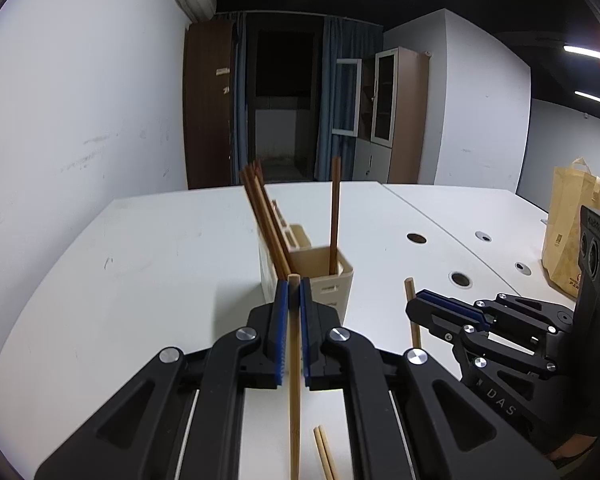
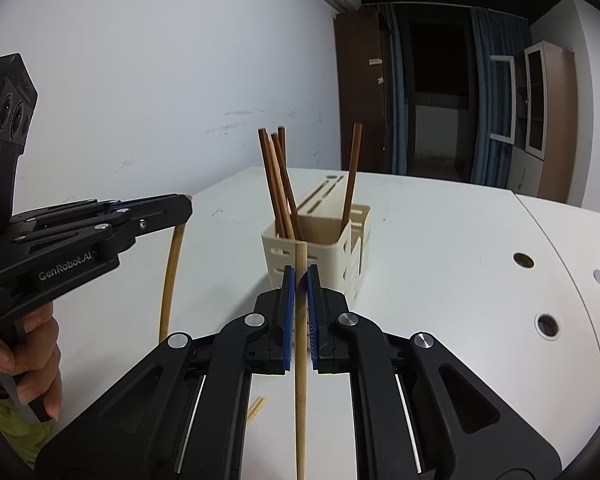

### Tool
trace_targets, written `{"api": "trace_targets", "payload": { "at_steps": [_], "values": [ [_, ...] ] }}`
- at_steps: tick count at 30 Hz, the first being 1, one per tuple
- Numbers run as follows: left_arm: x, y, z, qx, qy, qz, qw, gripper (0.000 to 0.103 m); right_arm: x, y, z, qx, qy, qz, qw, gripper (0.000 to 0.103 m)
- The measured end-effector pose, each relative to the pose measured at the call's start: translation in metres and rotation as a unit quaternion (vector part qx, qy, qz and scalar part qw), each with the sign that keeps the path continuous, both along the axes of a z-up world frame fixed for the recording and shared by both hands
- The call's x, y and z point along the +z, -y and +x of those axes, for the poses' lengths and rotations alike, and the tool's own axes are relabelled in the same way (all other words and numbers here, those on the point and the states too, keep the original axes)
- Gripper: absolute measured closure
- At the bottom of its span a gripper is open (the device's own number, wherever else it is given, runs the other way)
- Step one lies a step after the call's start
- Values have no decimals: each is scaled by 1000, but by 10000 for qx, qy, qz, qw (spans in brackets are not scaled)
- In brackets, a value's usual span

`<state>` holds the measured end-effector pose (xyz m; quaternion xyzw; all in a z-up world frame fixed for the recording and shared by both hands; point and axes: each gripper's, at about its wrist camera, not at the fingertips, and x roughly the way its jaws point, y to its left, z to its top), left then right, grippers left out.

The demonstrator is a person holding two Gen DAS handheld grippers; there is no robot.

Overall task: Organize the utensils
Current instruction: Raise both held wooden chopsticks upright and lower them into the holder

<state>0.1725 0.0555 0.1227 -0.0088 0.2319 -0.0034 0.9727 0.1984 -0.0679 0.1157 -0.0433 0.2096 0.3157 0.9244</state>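
On a white table stands a cream plastic utensil holder, a slotted caddy with a square open compartment at its near end and a knife-slot block behind it. Four dark brown chopsticks stand in that compartment: three lean together toward the left and one stands almost upright at the right corner. The left gripper is closed narrowly on a light bamboo chopstick, which runs upright between the blue pads with its blunt top end just above the fingertips, directly in front of the holder's near wall. The right gripper is likewise clamped narrowly on a second light bamboo chopstick, held upright between its blue pads, its top end level with the holder's near rim and just in front of it. In the left wrist view the right gripper sits to the right of the holder and nearer than it, with its chopstick poking up above the fingers. In the right wrist view the left gripper sits to the left of the holder, its chopstick hanging down below the fingers toward the table, and the person's hand grips the handle. Two more light bamboo chopsticks lie side by side on the table at the near edge, between the two grippers. A yellow paper bag stands at the far right of the table, well apart from the holder, and round cable holes dot the tabletop to the right.
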Motion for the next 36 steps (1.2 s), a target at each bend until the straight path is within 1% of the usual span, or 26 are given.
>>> {"api": "trace_targets", "payload": {
  "at_steps": [3, 6, 9, 15, 18, 22, 25, 28, 34, 36],
  "values": [
    [10, 3, 1, -13, 122, 48, 9999, 97, 12, -4, 0, 25, 103, 12, 9999, 97],
    [19, 11, 2, -53, 270, 223, 9994, 97, 28, -9, -3, 78, 276, -3, 9996, 97],
    [30, 13, 5, -87, 409, 291, 9987, 97, 43, -12, -2, 99, 433, 32, 9990, 97],
    [52, 9, 10, -142, 677, 98, 9976, 97, 64, -15, 6, 121, 651, 262, 9975, 97],
    [52, 7, 14, -154, 744, 12, 9971, 97, 68, -15, 12, 114, 706, 309, 9970, 97],
    [49, 7, 21, -106, 745, 60, 9971, 97, 72, -17, 18, 74, 804, 350, 9961, 97],
    [53, 5, 22, -124, 894, 6, 9959, 97, 75, -16, 24, 48, 859, 423, 9954, 97],
    [56, 3, 23, -78, 966, 60, 9953, 97, 77, -14, 27, 43, 942, 512, 9942, 97],
    [65, 0, 20, 44, 1373, -117, 9904, 97, 81, -10, 33, 57, 1123, 833, 9902, 97],
    [68, -2, 18, 116, 1503, -189, 9884, 97, 78, -12, 32, -35, 1282, 861, 9880, 97]
  ]
}}
